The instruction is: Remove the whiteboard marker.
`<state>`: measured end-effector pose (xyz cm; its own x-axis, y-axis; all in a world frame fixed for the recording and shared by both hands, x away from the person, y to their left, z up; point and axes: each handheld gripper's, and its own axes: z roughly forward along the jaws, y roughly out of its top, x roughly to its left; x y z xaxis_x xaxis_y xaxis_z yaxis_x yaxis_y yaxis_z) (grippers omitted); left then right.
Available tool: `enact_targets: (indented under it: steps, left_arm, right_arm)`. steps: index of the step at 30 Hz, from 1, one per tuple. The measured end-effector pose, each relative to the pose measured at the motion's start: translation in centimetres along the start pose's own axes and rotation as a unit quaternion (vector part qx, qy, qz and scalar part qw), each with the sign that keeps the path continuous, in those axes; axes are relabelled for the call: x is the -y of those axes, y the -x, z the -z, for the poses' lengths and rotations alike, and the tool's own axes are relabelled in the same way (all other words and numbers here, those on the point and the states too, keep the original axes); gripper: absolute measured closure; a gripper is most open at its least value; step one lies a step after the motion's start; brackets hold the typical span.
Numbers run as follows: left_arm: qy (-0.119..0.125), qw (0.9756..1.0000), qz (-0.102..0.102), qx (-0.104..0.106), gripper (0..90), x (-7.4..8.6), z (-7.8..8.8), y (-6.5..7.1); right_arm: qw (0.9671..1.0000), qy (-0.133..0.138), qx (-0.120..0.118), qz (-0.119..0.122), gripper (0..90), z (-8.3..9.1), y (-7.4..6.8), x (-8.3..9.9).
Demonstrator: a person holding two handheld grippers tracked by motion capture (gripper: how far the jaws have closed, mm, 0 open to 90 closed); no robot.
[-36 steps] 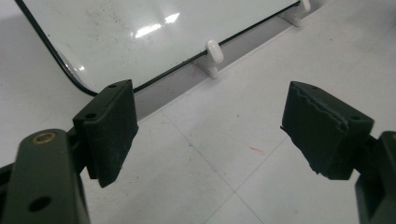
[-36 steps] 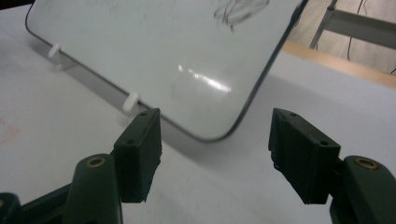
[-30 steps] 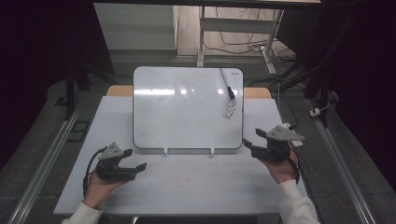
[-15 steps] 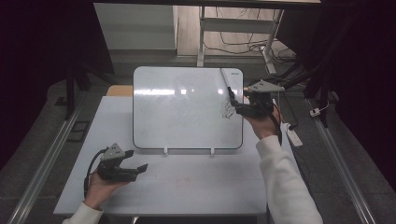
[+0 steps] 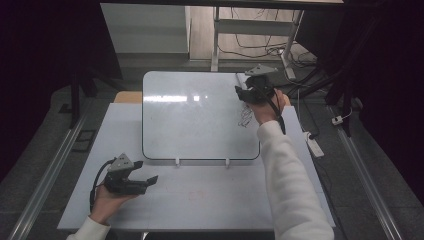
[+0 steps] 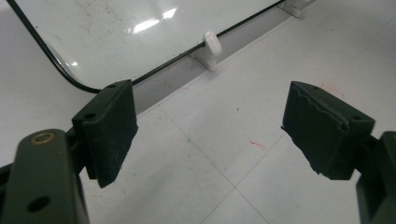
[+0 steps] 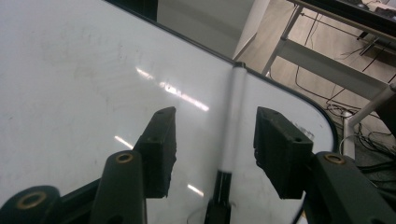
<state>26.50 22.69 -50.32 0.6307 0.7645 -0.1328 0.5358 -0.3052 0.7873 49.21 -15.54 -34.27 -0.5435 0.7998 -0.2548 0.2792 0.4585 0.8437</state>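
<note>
While our right gripper (image 7: 212, 149) had just been closing around the marker (image 7: 232, 126) on the whiteboard (image 5: 195, 125), nothing was gripped yet; our left gripper (image 6: 205, 135) waited wide open.

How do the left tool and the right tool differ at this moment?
The left tool sits low over the bare table in front of the whiteboard; the right tool is reached out over the whiteboard's far corner. The left tool's jaws stand wide with nothing between them; the right tool's have just been closing, with the marker between them, untouched. Both are hand-held.
</note>
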Motion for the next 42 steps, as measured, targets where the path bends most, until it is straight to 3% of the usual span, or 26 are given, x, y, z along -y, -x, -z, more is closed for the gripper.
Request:
enact_targets:
  steps: [3, 9, 19, 20, 29, 33, 42]
  left_arm:
    - [0.003, 1.0000, 0.003, -0.001, 19.2, 0.1, 0.1, -0.1]
    - [0.005, 1.0000, 0.007, -0.001, 19.2, 0.2, 0.1, -0.3]
    - [0.005, 0.9999, 0.008, -0.004, 19.2, 0.3, 0.1, -0.3]
    - [0.004, 0.9999, 0.008, -0.004, 19.2, 0.3, 0.1, -0.3]
    - [0.006, 0.9999, 0.010, -0.005, 19.2, 0.4, 0.2, -0.4]
    - [0.007, 0.9999, 0.010, -0.007, 19.2, 0.4, 0.3, -0.4]
    - [0.013, 0.9997, 0.016, -0.012, 19.3, 0.5, 0.5, -0.7]
  right_arm:
    - [0.9997, -0.013, 0.016, 0.011, 54.1, -1.6, -0.2, -0.6]
    - [0.9990, -0.020, 0.040, 0.007, 61.7, -2.8, -0.1, -0.7]
    - [0.9979, -0.032, 0.056, 0.006, 73.0, -3.6, -0.2, -0.5]
    - [0.9975, -0.033, 0.062, 0.010, 78.8, -3.7, -0.4, -0.5]
    - [0.9967, -0.036, 0.071, 0.015, 81.5, -3.9, -1.0, -0.5]
    - [0.9973, -0.029, 0.067, 0.009, 81.7, -3.5, -1.0, -0.5]
    - [0.9985, 0.016, 0.051, -0.010, 81.7, -1.7, -0.8, -0.5]
